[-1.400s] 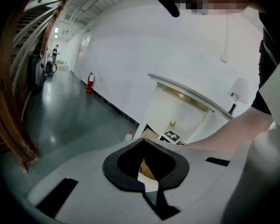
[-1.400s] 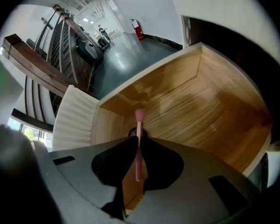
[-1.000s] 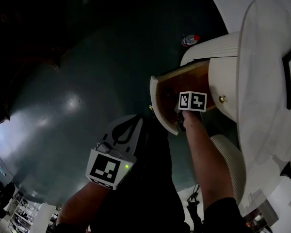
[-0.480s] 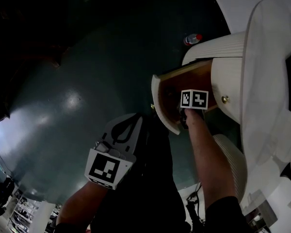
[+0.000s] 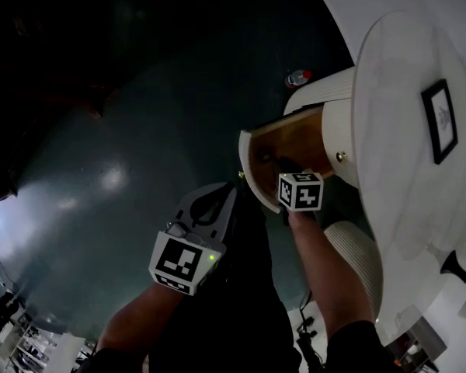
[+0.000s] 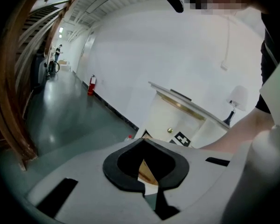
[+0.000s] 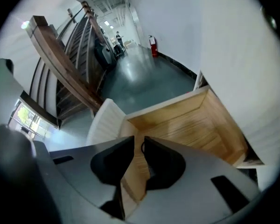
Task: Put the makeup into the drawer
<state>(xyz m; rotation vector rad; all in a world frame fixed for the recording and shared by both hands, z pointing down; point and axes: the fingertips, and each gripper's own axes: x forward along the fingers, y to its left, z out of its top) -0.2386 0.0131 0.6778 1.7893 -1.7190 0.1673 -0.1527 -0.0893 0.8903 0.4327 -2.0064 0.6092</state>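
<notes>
The white cabinet's wooden drawer [image 5: 295, 142] stands pulled open; its bare plank floor [image 7: 191, 125] fills the right gripper view. My right gripper [image 5: 286, 169] hangs over the drawer's front part, pointing steeply down. Its jaws [image 7: 137, 146] stand a narrow gap apart with only the wood showing between them. My left gripper [image 5: 215, 196] is held low to the left of the drawer front, its jaws [image 6: 143, 143] shut with nothing in them. No makeup item shows clearly in any view; the right gripper hides part of the drawer floor.
A round white cabinet top [image 5: 404, 130] carries a black picture frame [image 5: 439, 120] and a lamp [image 6: 236, 97]. A red-capped bottle [image 5: 298, 78] lies on the dark floor behind the drawer. A white ribbed seat [image 5: 357, 255] stands beside my right arm. A wooden staircase [image 7: 60, 64] rises at left.
My right gripper has lifted up and back out of the drawer toward me, and its jaws have parted slightly. The left gripper rose a little.
</notes>
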